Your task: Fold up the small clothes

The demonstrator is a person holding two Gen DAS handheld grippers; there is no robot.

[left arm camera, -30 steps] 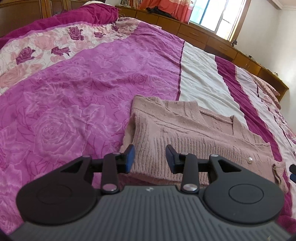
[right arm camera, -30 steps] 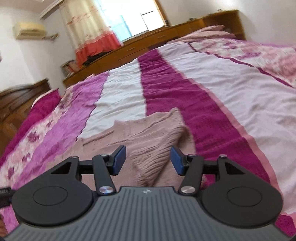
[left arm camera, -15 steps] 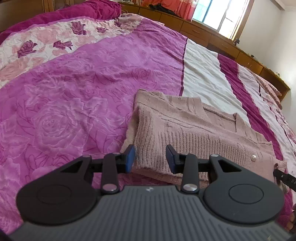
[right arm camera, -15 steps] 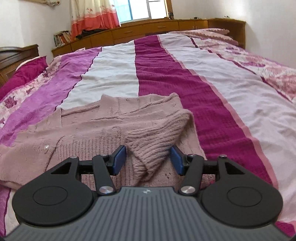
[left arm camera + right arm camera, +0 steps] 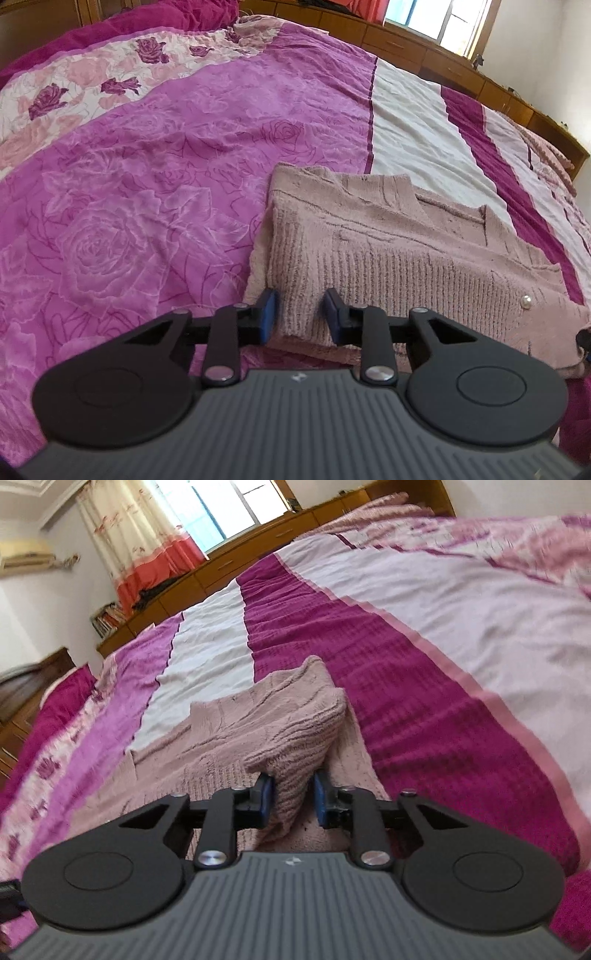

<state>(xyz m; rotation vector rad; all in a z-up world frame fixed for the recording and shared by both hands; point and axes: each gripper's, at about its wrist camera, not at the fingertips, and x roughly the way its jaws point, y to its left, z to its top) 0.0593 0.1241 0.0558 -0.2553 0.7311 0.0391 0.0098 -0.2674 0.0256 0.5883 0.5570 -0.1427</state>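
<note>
Two hand-held grippers work over a dusty-pink knitted cardigan (image 5: 388, 254) that lies partly folded on a bedspread (image 5: 147, 192) striped in purple rose print, white and magenta. The left gripper (image 5: 300, 314) has its blue-padded fingers parted on either side of the cardigan's ribbed near edge — the knit sits between them, but the pads do not look pressed onto it, so it reads as open. A pearl button (image 5: 526, 302) shows on the knit to that gripper's right. The right gripper (image 5: 292, 800) has its fingers drawn close on a raised ribbed fold of the cardigan (image 5: 295, 746), pinching it — the fold rises straight ahead of the pads. Beyond it stand a low wooden cabinet (image 5: 258, 542) and a cream-and-orange curtain (image 5: 140, 550).
</note>
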